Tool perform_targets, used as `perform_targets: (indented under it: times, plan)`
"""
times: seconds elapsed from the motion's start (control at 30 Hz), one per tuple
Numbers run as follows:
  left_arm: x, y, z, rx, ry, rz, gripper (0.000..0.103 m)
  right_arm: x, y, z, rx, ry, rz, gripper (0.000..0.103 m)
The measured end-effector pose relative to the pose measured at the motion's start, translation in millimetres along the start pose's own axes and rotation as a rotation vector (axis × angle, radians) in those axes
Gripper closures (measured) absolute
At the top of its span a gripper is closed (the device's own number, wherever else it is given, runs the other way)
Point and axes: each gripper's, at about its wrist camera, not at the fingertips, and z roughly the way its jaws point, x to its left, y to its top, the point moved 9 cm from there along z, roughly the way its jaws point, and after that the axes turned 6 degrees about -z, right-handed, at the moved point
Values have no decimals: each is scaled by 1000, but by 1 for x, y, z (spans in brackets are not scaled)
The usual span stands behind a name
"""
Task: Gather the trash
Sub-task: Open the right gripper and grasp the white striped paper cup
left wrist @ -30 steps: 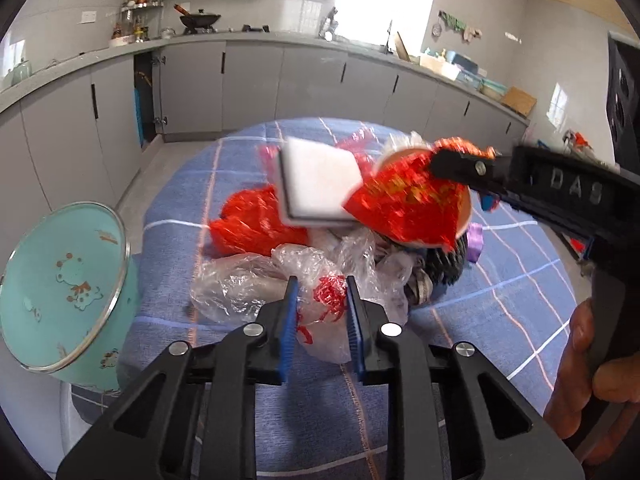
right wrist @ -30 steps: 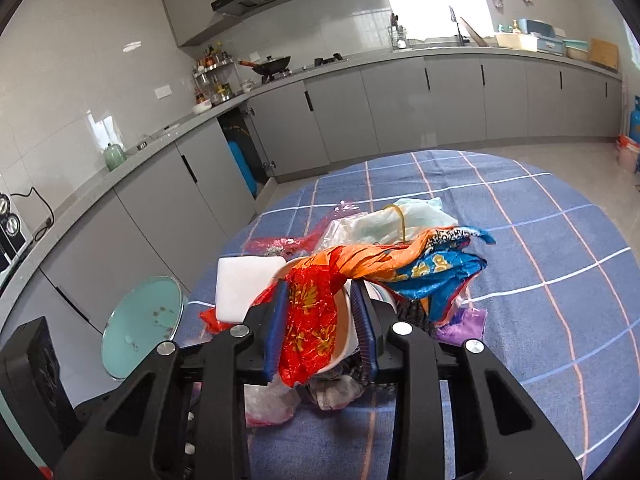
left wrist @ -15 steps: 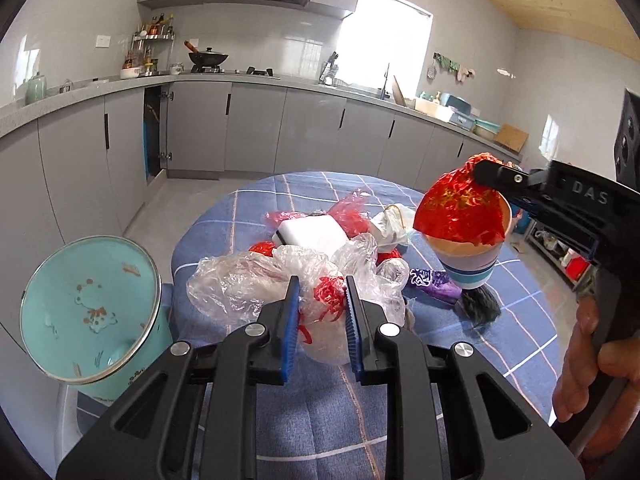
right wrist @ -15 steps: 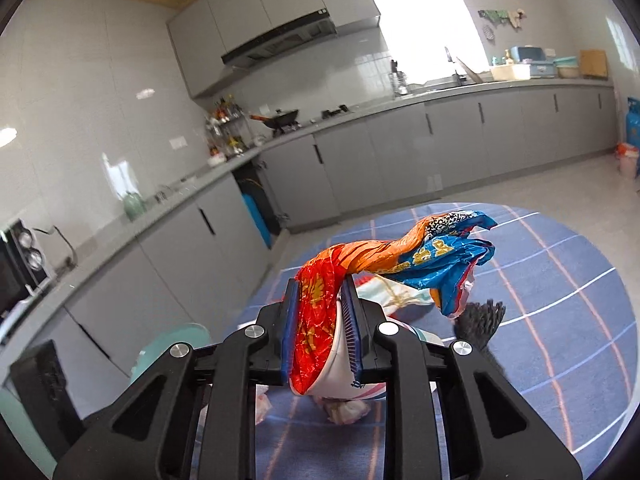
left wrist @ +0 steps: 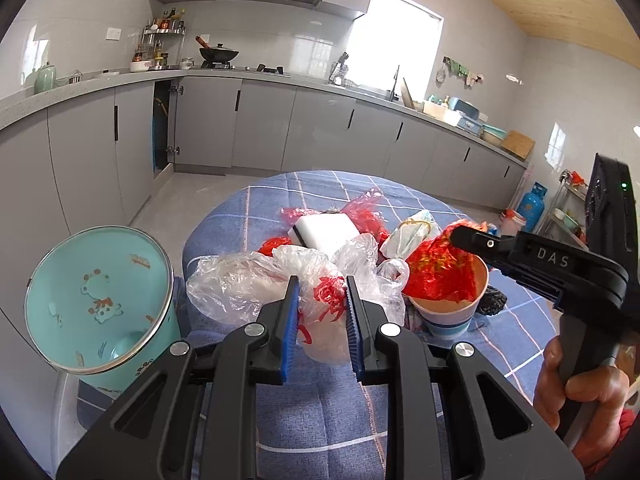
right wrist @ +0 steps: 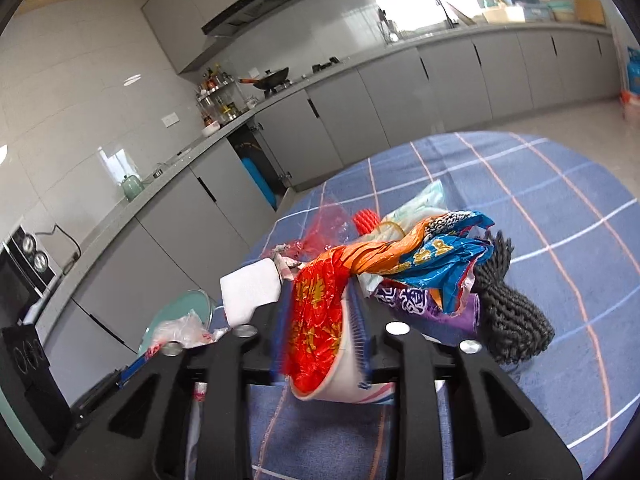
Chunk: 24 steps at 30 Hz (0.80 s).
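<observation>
**Cup back on the table, right tongs letting go**

Left wrist view: the left tongs (left wrist: 322,312) stay pinched on the clear plastic bag (left wrist: 280,276), just beside the teal bin (left wrist: 100,300). The paper cup (left wrist: 448,312), stuffed with a red wrapper (left wrist: 436,268), now stands on the table (left wrist: 320,420), where a second ago it hung in the air.

Right wrist view: the right tongs (right wrist: 320,328) are opening around the cup's rim and wrapper, so this piece seems set down, not binned.
</observation>
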Motion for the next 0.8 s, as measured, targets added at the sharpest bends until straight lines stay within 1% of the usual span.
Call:
perform_targets:
  times: [0.03, 0.1, 0.2, 0.3, 0.4, 0.47, 0.5, 0.57, 0.6, 0.63, 0.7, 0.8]
  plan:
    - [0, -1, 1, 2, 1, 0, 81, -2, 1, 0, -2, 0, 16, 47]
    - [-1, -2, 1, 3, 3, -2, 81, -6, 1, 2, -3, -9, 30, 46]
    - [1, -1, 2, 7, 10, -6, 81, -12, -2, 8, 38, -5, 75, 41]
    - [3, 1, 2, 3, 18, -8, 81, -13, 3, 14, 55, 2, 115, 41]
    - [3, 1, 1, -11, 29, 1, 81, -17, 18, 2, 10, -13, 130, 41]
    - [2, 1, 1, -14, 30, 5, 81, -19, 22, -3, 3, -9, 135, 41]
    - [2, 0, 2, -10, 29, 2, 81, -18, 20, -6, 5, -8, 129, 41]
    - [0, -4, 3, -8, 31, 0, 81, -13, 11, -12, 14, -9, 100, 37]
    - [1, -4, 2, -8, 33, -1, 81, -11, 8, -13, 18, -12, 83, 29]
    - [1, -4, 2, -9, 34, -1, 81, -8, 2, -15, 19, -31, 48, 26]
    - [2, -2, 1, -10, 38, -3, 81, -6, -7, -14, 25, -59, 0, 26]
    - [1, -2, 1, -9, 38, -2, 81, -3, -16, -7, 49, -74, -61, 25]
